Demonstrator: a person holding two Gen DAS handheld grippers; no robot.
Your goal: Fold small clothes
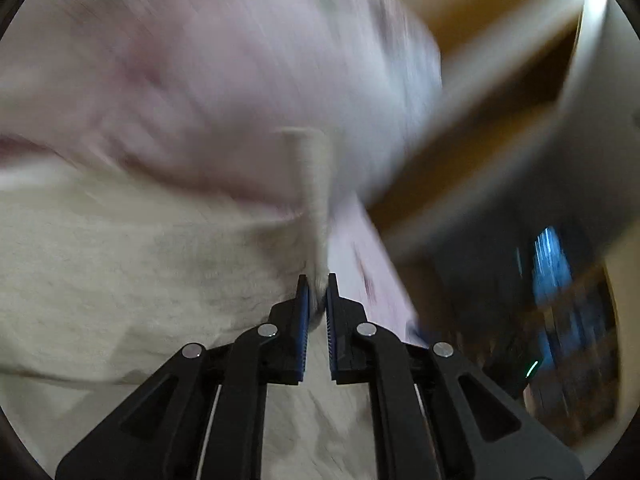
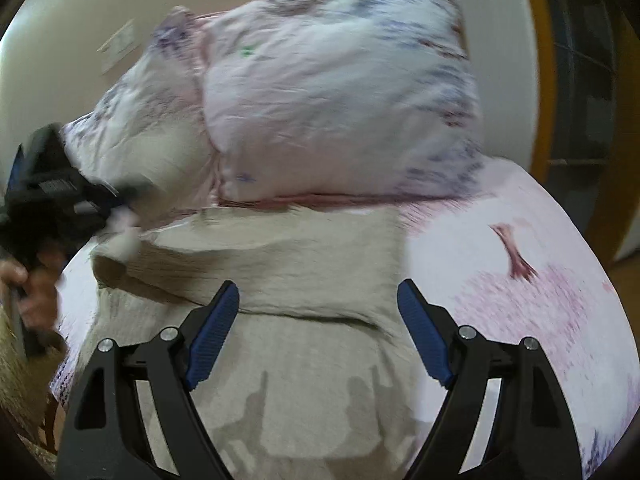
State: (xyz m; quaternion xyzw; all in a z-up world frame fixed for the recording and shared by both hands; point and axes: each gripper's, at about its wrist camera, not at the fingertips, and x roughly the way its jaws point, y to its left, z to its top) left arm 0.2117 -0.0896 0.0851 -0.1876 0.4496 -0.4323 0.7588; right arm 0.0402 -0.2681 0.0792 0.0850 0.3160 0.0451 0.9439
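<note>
We see the beige garment (image 2: 304, 280) spread over a pink-patterned bedsheet (image 2: 520, 280), its knit surface filling the lower middle of the right wrist view, with a fold ridge running across it just ahead of the right gripper's fingers; in the left wrist view the same beige garment (image 1: 140, 264) fills the lower left, and a narrow strip of its edge rises up between the blue pads of the left gripper (image 1: 318, 280); those fingers are closed down to a thin gap with the cloth pinched in it, so we read the left gripper as gripping the garment's edge. In the right wrist view the left gripper (image 2: 120, 200) appears at the far left, blurred, at the garment's upper left corner, where a pale bit of fabric is lifted off the sheet; the person's hand (image 2: 36, 292) shows below it, wrapped around the handle.

The right gripper (image 2: 318, 308) hovers above the garment's middle with its fingers spread wide apart; its blue pads (image 2: 214, 336) have nothing between them; whether the tips touch the cloth we cannot tell.

Behind the garment lies a large pillow (image 2: 328, 100), white and pink with bluish streaks, its lower edge touching the garment's far edge; in the left wrist view the pillow (image 1: 220, 60) is a pinkish blur across the upper left. Beyond it we see a cream wall (image 2: 80, 20) and, at right, an orange-brown wooden frame (image 2: 544, 80); the left wrist view is heavily motion-blurred, so its right side is unclear to us.
</note>
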